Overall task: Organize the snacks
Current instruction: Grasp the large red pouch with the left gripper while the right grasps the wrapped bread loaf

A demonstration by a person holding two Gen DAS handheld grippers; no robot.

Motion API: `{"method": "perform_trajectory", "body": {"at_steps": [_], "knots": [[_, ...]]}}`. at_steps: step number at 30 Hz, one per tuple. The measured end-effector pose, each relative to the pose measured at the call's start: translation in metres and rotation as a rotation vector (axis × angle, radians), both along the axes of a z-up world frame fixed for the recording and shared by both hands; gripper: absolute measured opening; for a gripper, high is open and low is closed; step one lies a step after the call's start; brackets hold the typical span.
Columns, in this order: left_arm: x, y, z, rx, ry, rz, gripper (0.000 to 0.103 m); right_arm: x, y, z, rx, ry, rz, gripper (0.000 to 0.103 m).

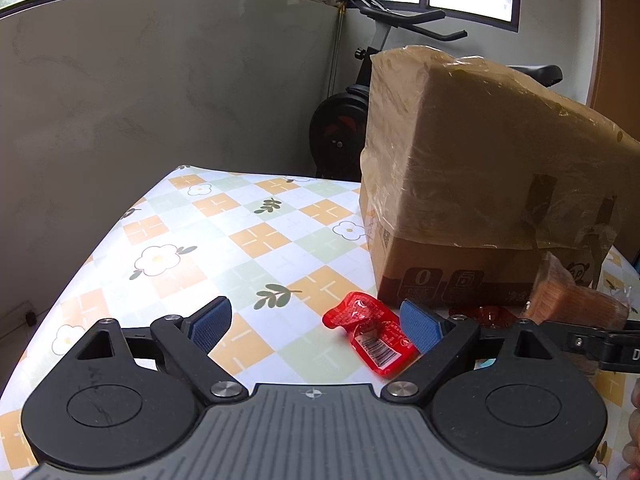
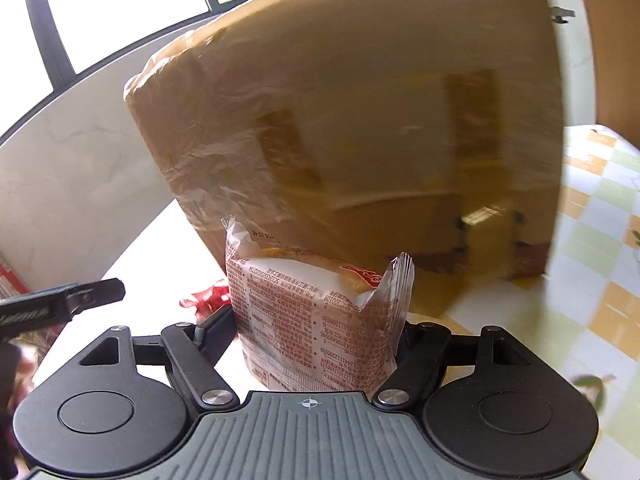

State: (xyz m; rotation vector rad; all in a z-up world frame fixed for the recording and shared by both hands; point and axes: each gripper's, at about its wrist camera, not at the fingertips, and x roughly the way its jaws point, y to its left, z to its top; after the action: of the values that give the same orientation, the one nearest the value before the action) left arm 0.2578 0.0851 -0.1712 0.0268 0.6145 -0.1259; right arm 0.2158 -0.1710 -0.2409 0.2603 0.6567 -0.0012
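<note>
My left gripper is open, low over the table, with a red snack packet lying between its fingers, close to the right one. My right gripper is shut on a clear-wrapped snack pack with red print and holds it in front of the cardboard box. That pack shows in the left wrist view at the right, beside the box. Another red packet lies by the box base; it also shows in the right wrist view.
The big tape-wrapped cardboard box stands on the checked flower tablecloth. An exercise bike stands behind the table by the grey wall. The left gripper's finger reaches in at the left of the right wrist view.
</note>
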Motion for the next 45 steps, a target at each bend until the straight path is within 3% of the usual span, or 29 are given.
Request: {"method": "perform_trajectory", "body": {"at_steps": [14, 18, 26, 31, 36, 41, 43, 45], "knots": [[-0.003, -0.034, -0.018, -0.003, 0.096, -0.001, 0.084, -0.066, -0.053, 0.007, 0.015, -0.128, -0.048, 0.071], [0.002, -0.042, -0.026, 0.006, 0.127, 0.012, 0.079, -0.077, -0.069, 0.004, 0.009, -0.126, -0.089, 0.072], [0.037, -0.050, -0.037, -0.053, 0.147, 0.120, 0.079, -0.076, -0.082, -0.012, 0.023, -0.129, -0.116, 0.072], [0.062, -0.062, -0.047, -0.015, 0.165, 0.138, 0.080, -0.077, -0.083, -0.016, 0.034, -0.137, -0.106, 0.071], [0.077, -0.070, -0.059, 0.087, 0.186, 0.166, 0.080, -0.078, -0.086, -0.016, 0.060, -0.138, -0.111, 0.071], [0.073, -0.062, -0.065, 0.056, 0.161, 0.192, 0.085, -0.076, -0.086, -0.017, 0.061, -0.133, -0.107, 0.071], [0.070, -0.061, -0.065, 0.055, 0.149, 0.184, 0.080, -0.076, -0.087, -0.018, 0.066, -0.133, -0.108, 0.071], [0.066, -0.062, -0.064, 0.058, 0.142, 0.172, 0.068, -0.076, -0.087, -0.018, 0.068, -0.133, -0.108, 0.071]]}}
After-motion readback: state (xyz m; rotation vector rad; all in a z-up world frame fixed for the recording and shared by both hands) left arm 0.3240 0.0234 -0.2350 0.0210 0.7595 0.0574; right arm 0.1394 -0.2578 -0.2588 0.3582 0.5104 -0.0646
